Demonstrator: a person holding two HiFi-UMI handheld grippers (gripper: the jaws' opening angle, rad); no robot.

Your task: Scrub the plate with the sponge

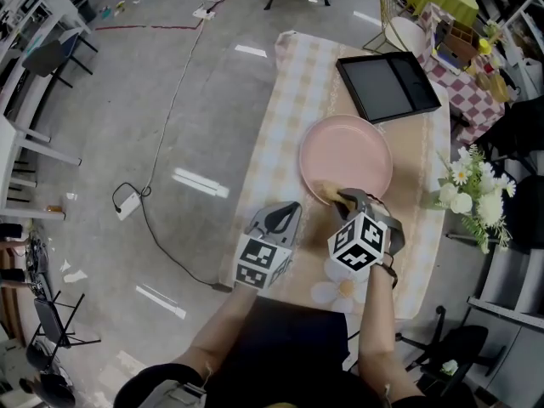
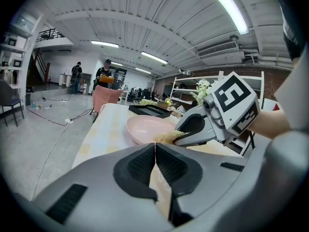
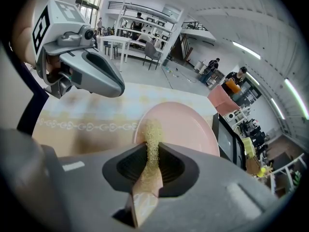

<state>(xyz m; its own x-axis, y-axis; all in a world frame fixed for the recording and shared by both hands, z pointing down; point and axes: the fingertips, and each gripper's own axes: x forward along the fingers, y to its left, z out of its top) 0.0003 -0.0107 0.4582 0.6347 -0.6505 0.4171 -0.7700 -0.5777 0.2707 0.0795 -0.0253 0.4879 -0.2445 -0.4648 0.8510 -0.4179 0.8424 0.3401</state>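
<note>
A round pink plate (image 1: 347,156) lies on the checked tablecloth in the middle of the table. My right gripper (image 1: 342,197) is shut on a thin tan sponge (image 1: 328,193) at the plate's near rim. In the right gripper view the sponge (image 3: 152,141) sticks out between the jaws, its tip over the plate (image 3: 186,124) edge. My left gripper (image 1: 285,217) hovers just left of the plate, shut with nothing between its jaws. From the left gripper view I see the plate (image 2: 147,128), the sponge (image 2: 166,138) and the right gripper (image 2: 183,137) beyond my left gripper (image 2: 155,151).
A black tray (image 1: 388,85) lies behind the plate. White flowers (image 1: 469,189) stand at the table's right edge. A checked cloth with clutter (image 1: 463,49) is at the far right. Cables and a power adapter (image 1: 128,201) lie on the floor to the left.
</note>
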